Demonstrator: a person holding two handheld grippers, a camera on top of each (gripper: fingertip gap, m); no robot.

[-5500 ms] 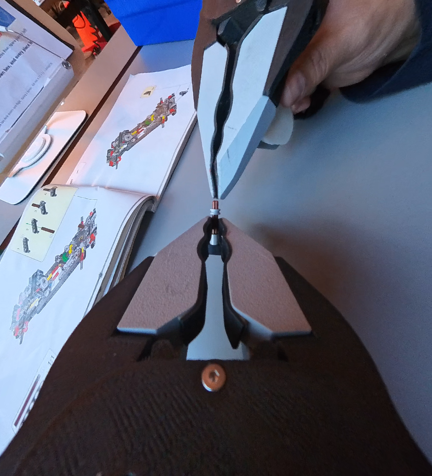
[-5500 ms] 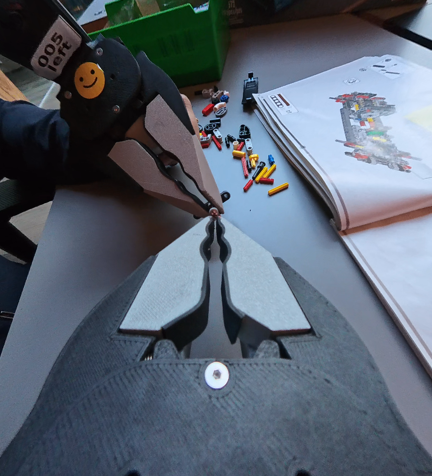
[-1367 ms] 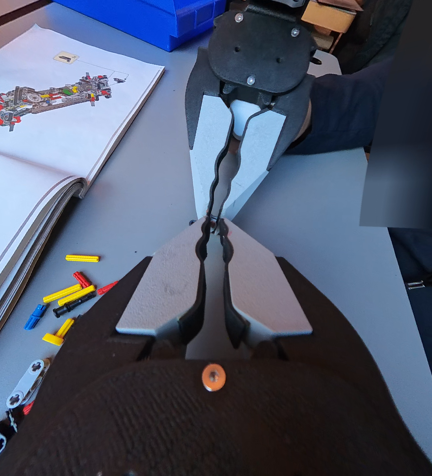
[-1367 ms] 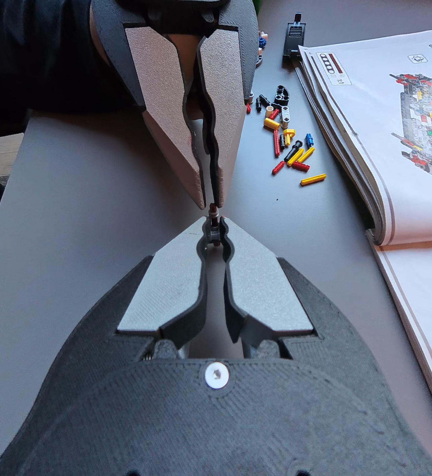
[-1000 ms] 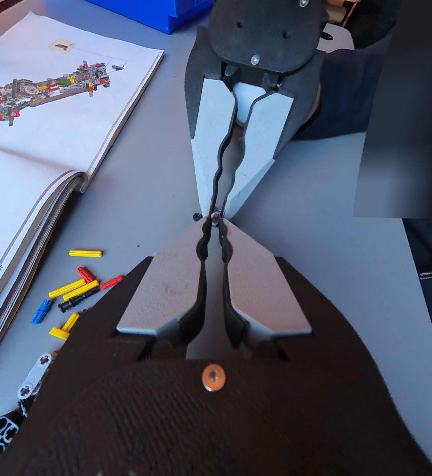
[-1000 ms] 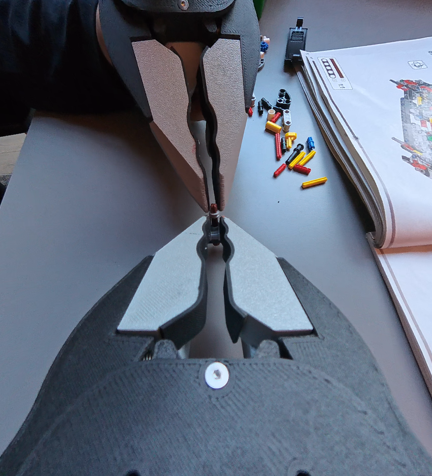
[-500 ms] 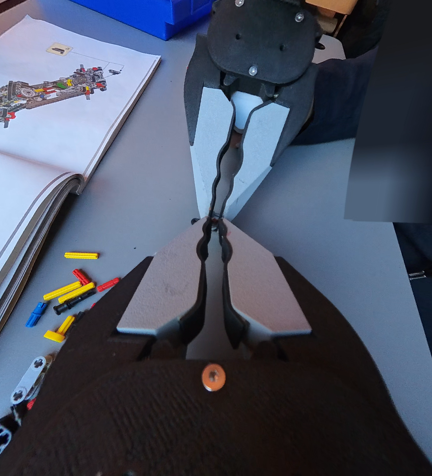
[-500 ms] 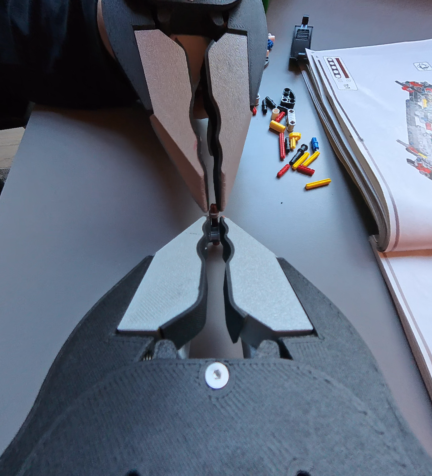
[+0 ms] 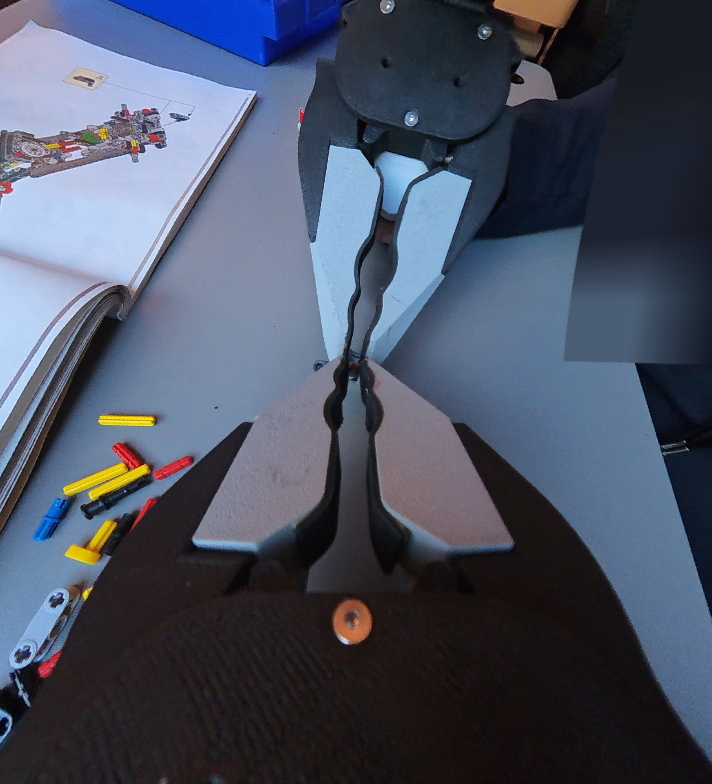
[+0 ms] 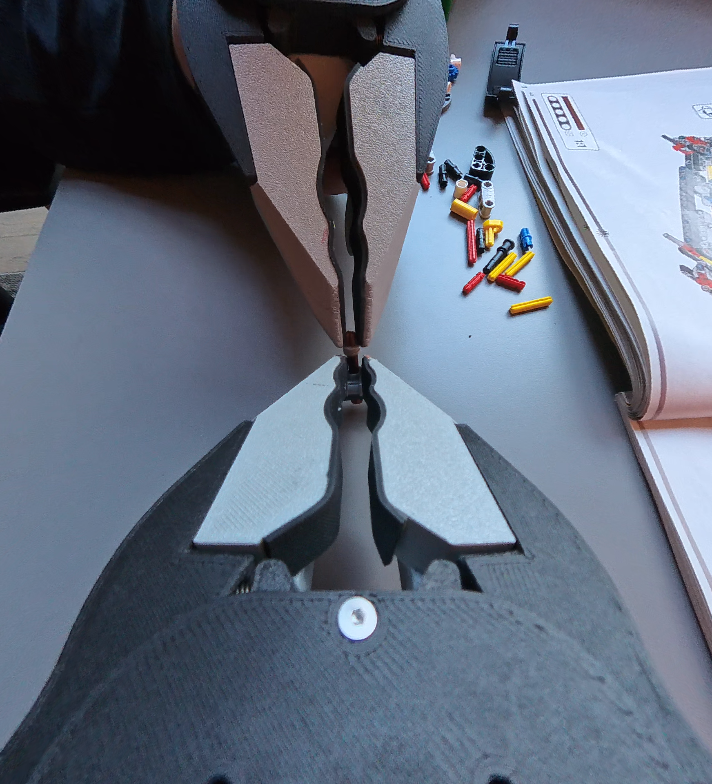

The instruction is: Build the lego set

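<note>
Both grippers look like matt printed plastic with fine ridged layer lines: the left gripper [image 9: 353,368] dark brown, the right gripper [image 10: 353,370] charcoal. Their fingers [image 10: 286,479] carry a grainy, rough grey facing. A shiny metal screw [image 10: 357,617] sits in the right shell. The table [image 10: 133,339] is smooth matt grey. The booklet [image 9: 70,178] is smooth paper, the small pegs [image 10: 530,305] glossy plastic

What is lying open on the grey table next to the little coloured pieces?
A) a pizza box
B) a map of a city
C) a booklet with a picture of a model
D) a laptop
C: an open instruction booklet with a drawing of a brick-built model lies on the table, beside the scattered red, yellow, blue and black pins.
</note>
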